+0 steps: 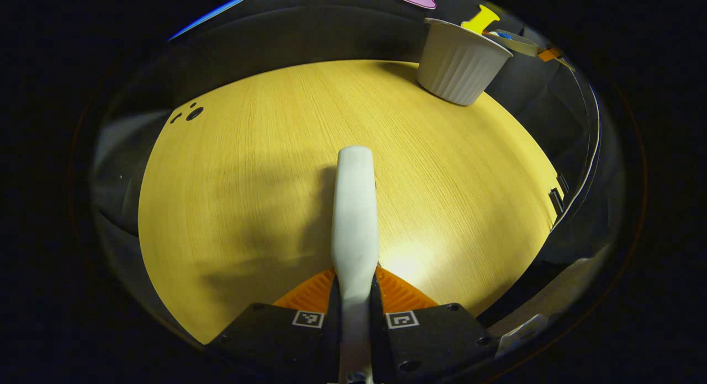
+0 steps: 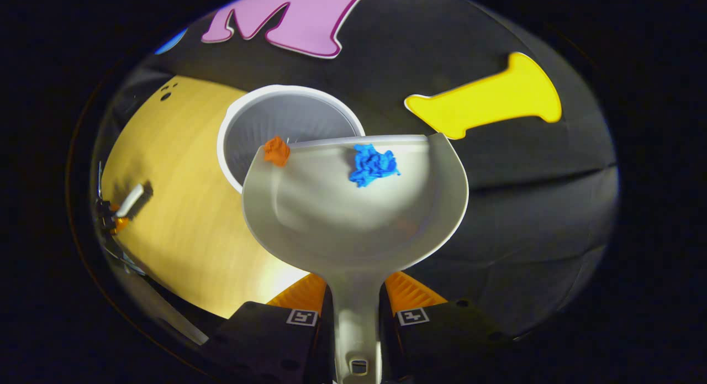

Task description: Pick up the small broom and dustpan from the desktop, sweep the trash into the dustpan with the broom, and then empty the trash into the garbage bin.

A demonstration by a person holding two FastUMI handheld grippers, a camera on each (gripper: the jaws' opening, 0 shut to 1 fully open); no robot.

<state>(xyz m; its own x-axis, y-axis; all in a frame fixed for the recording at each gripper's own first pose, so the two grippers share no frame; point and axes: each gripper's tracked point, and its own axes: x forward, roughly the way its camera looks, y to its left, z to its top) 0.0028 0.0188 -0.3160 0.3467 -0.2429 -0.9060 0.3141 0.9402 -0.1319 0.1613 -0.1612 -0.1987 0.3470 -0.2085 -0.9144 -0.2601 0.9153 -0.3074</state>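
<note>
The right gripper [image 2: 353, 301] is clamped on the handle of the dustpan [image 2: 353, 218], both fingers pressing its narrow stem from either side; the pan spreads out ahead of the fingers, held in the air with its front lip over the near rim of the garbage bin [image 2: 287, 119]; a crumpled blue scrap [image 2: 374, 164] lies in the pan close to that lip, just beside the bin's rim, and a smaller orange scrap [image 2: 276, 151] sits at the lip's left corner, over the bin's opening; the bin is a pale ribbed tub standing upright on the wooden desktop [image 2: 182, 207], near the desktop's far edge by the black booth wall; farther from the bin, at the left edge of the right gripper view, the other gripper shows small with a pale handle in it; in the left gripper view the left gripper [image 1: 354, 295] is closed on the broom [image 1: 354, 218], its two fingers pressing the pale handle, which runs forward over the desktop [image 1: 232, 196]; whether the broom touches the wood I cannot tell; the garbage bin [image 1: 461, 63] stands well apart from the broom, up and to the right, with the dustpan's edge just above and behind its rim
</note>
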